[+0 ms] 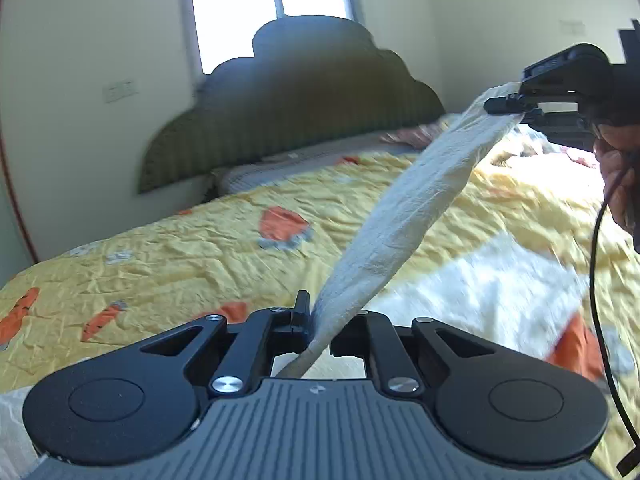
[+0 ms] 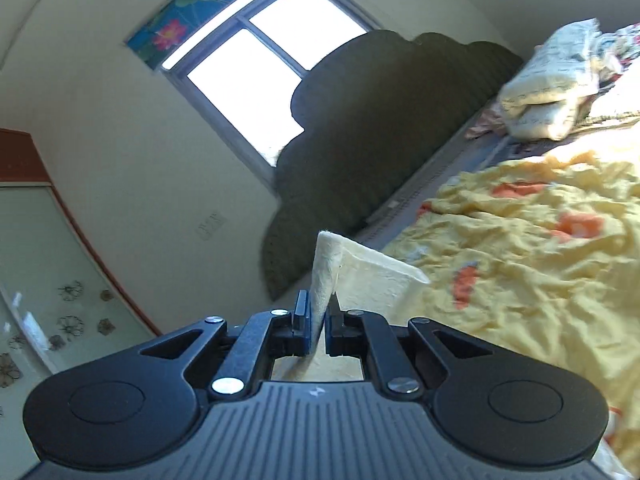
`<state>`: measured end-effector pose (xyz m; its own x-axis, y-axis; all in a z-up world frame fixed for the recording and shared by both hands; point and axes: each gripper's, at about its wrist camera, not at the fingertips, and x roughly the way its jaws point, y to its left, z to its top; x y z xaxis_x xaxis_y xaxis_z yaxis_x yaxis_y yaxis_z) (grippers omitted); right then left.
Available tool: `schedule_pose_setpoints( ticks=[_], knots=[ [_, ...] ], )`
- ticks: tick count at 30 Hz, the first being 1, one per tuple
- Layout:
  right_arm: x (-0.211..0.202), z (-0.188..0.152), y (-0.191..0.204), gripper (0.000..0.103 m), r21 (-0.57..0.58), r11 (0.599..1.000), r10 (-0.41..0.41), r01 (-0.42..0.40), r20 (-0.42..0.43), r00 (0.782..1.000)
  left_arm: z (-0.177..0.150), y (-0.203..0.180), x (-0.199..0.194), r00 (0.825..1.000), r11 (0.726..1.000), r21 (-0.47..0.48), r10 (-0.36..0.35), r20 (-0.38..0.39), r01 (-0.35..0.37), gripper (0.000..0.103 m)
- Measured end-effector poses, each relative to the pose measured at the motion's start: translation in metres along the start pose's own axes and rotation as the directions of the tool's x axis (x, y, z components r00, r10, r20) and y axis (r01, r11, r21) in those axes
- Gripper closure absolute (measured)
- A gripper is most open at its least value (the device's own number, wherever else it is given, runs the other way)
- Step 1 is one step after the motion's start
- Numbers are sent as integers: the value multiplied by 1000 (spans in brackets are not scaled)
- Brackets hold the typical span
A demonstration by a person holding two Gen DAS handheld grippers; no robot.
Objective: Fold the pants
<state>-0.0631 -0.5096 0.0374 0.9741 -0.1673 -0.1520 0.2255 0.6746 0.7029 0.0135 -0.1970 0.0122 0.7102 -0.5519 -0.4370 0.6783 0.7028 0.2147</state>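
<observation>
The pants (image 1: 416, 208) are pale cream cloth, stretched taut in the air above the bed. My left gripper (image 1: 316, 320) is shut on one end of them, at the bottom middle of the left wrist view. My right gripper (image 1: 516, 106) shows at the upper right of that view, shut on the other end. In the right wrist view the right gripper (image 2: 318, 324) pinches a folded edge of the pants (image 2: 360, 276), which sticks up past the fingertips. More cream cloth (image 1: 480, 292) lies blurred on the bed below.
A bed with a yellow carrot-print quilt (image 1: 192, 252) lies below. A dark green headboard (image 1: 304, 96) and a window (image 1: 272, 4) are behind it. A folded pale blanket (image 2: 556, 84) sits near the headboard. A black cable (image 1: 600, 280) hangs at right.
</observation>
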Motion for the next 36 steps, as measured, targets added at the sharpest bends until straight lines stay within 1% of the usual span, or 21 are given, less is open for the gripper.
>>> schedule_pose_setpoints(
  ticks=[2,3,5,7,12,14,16,18,21,23,25,26,27,28,29,30,31,32,33,35,36],
  knots=[
    [-8,-23,-35,96,12,988,-155,156,-91,984,-22,-23,8,997,993,108,-42,-71,49,92],
    [-9,-37,-60,96,51,972,-220,230,-148,964,-34,-34,11,993,987,149,-47,-107,63,92],
    [-14,-63,-101,96,166,937,-267,308,-228,936,-46,-46,18,988,981,179,-43,-149,70,92],
    [-21,-75,-119,96,246,915,-262,319,-236,936,-47,-45,17,989,983,172,-41,-144,66,92],
    [-45,-62,-93,96,149,951,-248,271,-157,956,-35,-26,9,991,987,131,-77,-113,92,92],
    [-47,-61,-85,96,78,950,-287,302,-157,945,-42,-35,14,987,982,160,-74,-140,96,92],
    [-46,-67,-89,95,27,931,-354,364,-181,918,-53,-45,21,982,976,193,-65,-175,99,92],
    [-44,-72,-99,96,36,926,-359,375,-221,907,-58,-49,20,986,971,223,-45,-158,80,92],
    [-49,-69,-98,91,34,925,-362,377,-219,906,-53,-45,13,985,971,213,-78,-155,111,77],
    [-57,-61,-89,72,-13,888,-454,459,-169,875,-49,-39,7,981,972,185,-117,-153,144,72],
    [-67,-55,-69,64,-103,794,-603,599,-12,797,-48,-38,1,983,974,173,-126,-137,149,59],
    [-69,-54,-57,64,-152,766,-625,625,55,779,-48,-39,-1,984,975,171,-124,-126,145,57],
    [-70,-57,-43,64,-209,780,-586,590,88,806,-48,-40,-3,985,974,174,-124,-122,144,54],
    [-68,-61,-30,64,-260,821,-509,508,69,858,-48,-42,-5,984,972,184,-125,-124,147,54],
    [-62,-67,-19,61,-308,860,-426,407,6,905,-48,-44,-8,983,969,193,-131,-125,154,53],
    [-51,-75,-9,58,-345,889,-351,301,-91,932,-47,-44,-11,983,966,199,-141,-122,163,52],
    [-38,-86,-1,51,-365,910,-284,196,-206,936,-47,-44,-15,982,964,202,-150,-117,171,49],
    [-26,-97,4,50,-374,919,-243,122,-298,923,-47,-42,-18,981,963,203,-155,-116,176,46],
    [-12,-111,8,50,-400,914,-232,69,-376,897,-47,-39,-22,980,963,202,-160,-116,181,42],
    [13,-132,11,50,-512,855,-334,87,-414,847,-48,-28,-30,978,964,185,-170,-119,190,39],
    [18,-135,14,50,-565,813,-396,138,-364,843,-48,-20,-34,978,967,170,-170,-122,190,39]
  ],
)
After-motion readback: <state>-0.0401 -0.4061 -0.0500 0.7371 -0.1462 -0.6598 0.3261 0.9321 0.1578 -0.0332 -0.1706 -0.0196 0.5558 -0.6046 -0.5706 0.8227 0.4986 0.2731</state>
